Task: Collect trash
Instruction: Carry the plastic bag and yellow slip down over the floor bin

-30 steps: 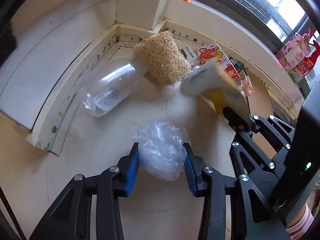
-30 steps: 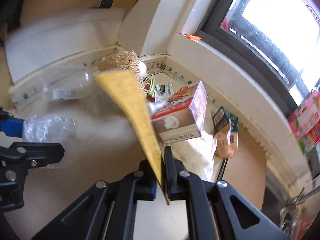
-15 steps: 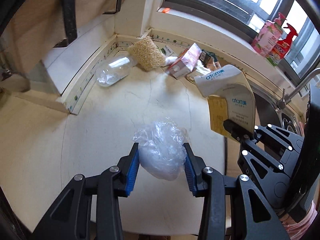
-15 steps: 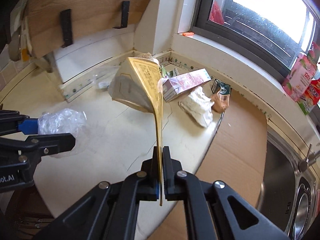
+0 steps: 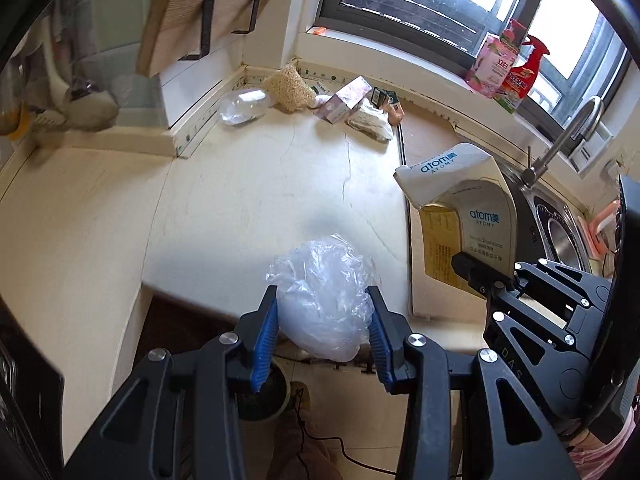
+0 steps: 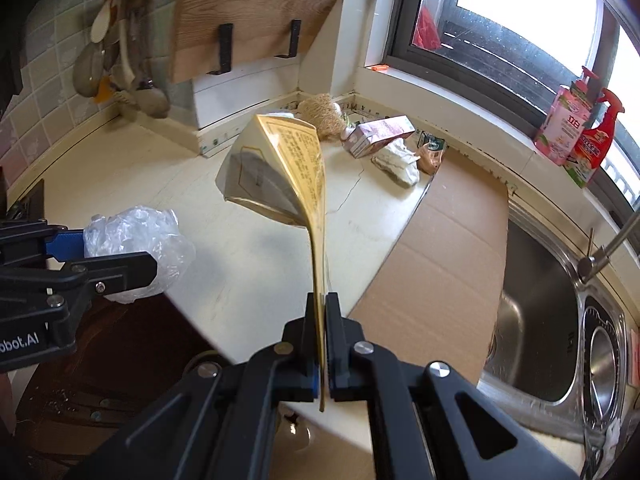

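Crumpled plastic bag point(image 5: 324, 304) is wedged between the blue pads point(image 5: 264, 340) of the left gripper point(image 5: 322, 338), both pads pressed into its sides; bag bulges forward past the fingertips and hangs just over the countertop point(image 5: 248, 200) front edge, off the surface. From the right wrist the same bag point(image 6: 136, 244) shows at far left in the left gripper point(image 6: 116, 258).

Right gripper point(image 6: 321, 320) is clamped tight on the flattened bottom edge of a gold pouch point(image 6: 288, 172); jaws nearly touching, only the sheet between them. Pouch stands up and forward from the fingertips, yellow text panel on the right face, shiny side left. In the left wrist view it sits right of the left fingers, "atom" print visible point(image 5: 468, 220), held by the right gripper point(image 5: 480, 280).

Far ahead of both sets of fingers, in the counter's back corner: clear plastic bottle point(image 5: 244, 106) on its side, loofah point(image 5: 290, 88) touching it, pink carton point(image 5: 344, 100), white crumpled wrapper point(image 5: 370, 124), small brown packet point(image 6: 430, 156).

Right of the right fingers: cardboard sheet point(image 6: 448, 248) on the counter, then steel sink point(image 6: 540, 320). Pink bottle point(image 6: 564, 124) and red spray bottle point(image 6: 596, 140) on the window ledge.
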